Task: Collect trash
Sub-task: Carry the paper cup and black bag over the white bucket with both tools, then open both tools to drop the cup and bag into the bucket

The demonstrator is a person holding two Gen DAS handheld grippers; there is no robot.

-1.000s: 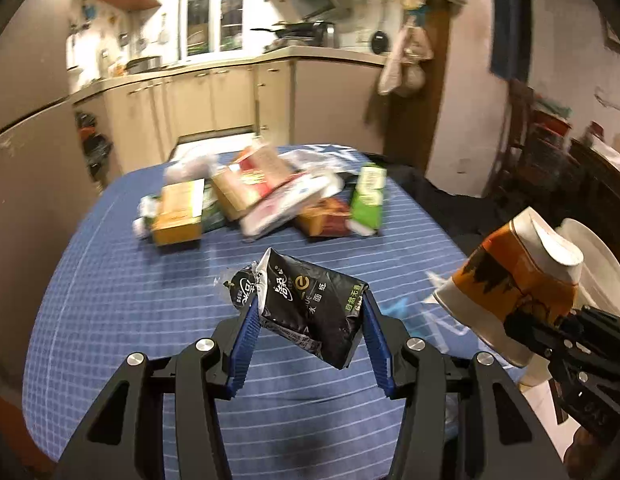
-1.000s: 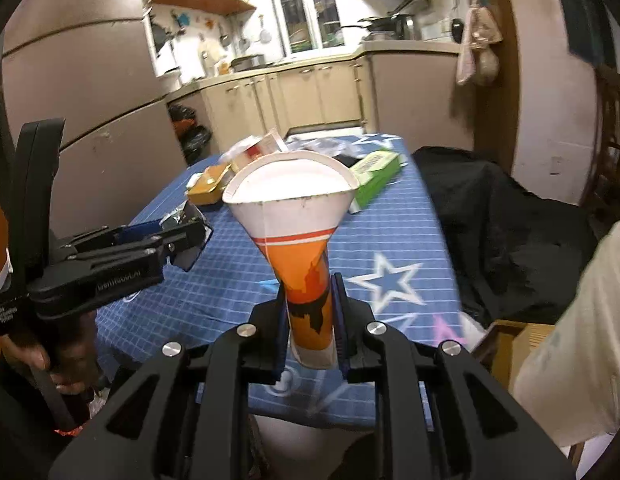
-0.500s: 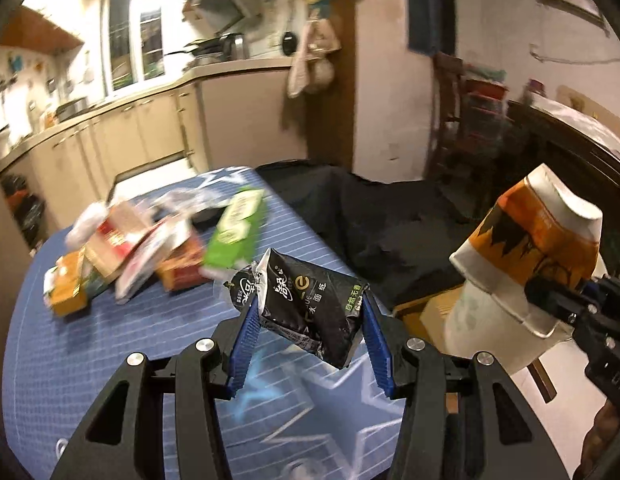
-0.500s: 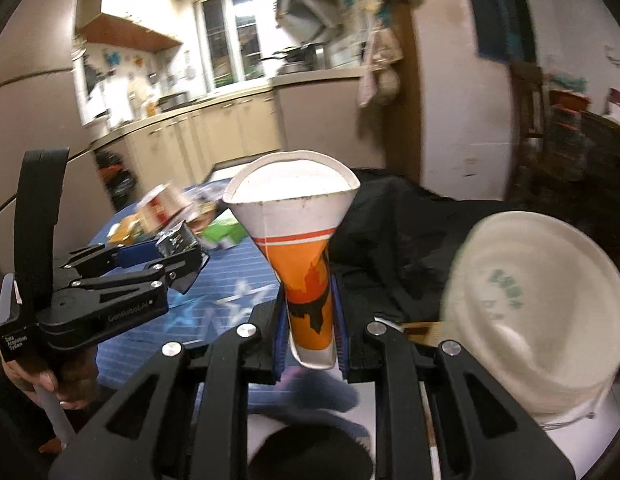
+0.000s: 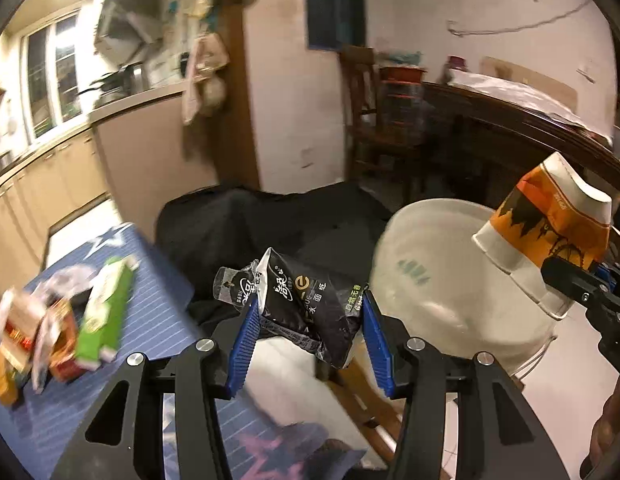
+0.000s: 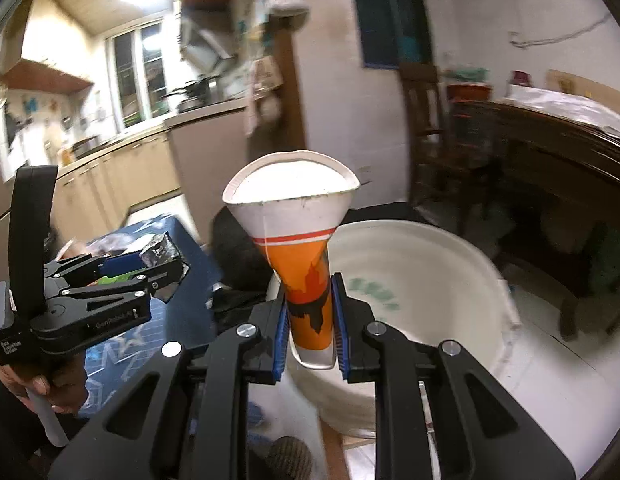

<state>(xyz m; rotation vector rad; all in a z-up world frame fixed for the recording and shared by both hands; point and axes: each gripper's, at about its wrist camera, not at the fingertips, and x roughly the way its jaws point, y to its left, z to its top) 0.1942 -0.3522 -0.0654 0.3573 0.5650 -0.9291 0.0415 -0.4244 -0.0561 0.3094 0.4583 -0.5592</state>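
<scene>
My left gripper is shut on a crumpled black snack wrapper and holds it in the air past the table's right edge. My right gripper is shut on a squashed orange and white paper cup, held in front of a large white bucket. In the left wrist view the bucket is just right of the wrapper, and the cup with the right gripper hangs over its right rim. The left gripper with its wrapper shows at left in the right wrist view.
Several cartons and packets lie on the blue striped tablecloth, among them a green carton. A black covered shape stands behind the table. A dark wooden table and a chair stand at the back right.
Both grippers have swung to the right, away from the table, with the wrapper and the cup still held. The white bucket now fills more of both views.
</scene>
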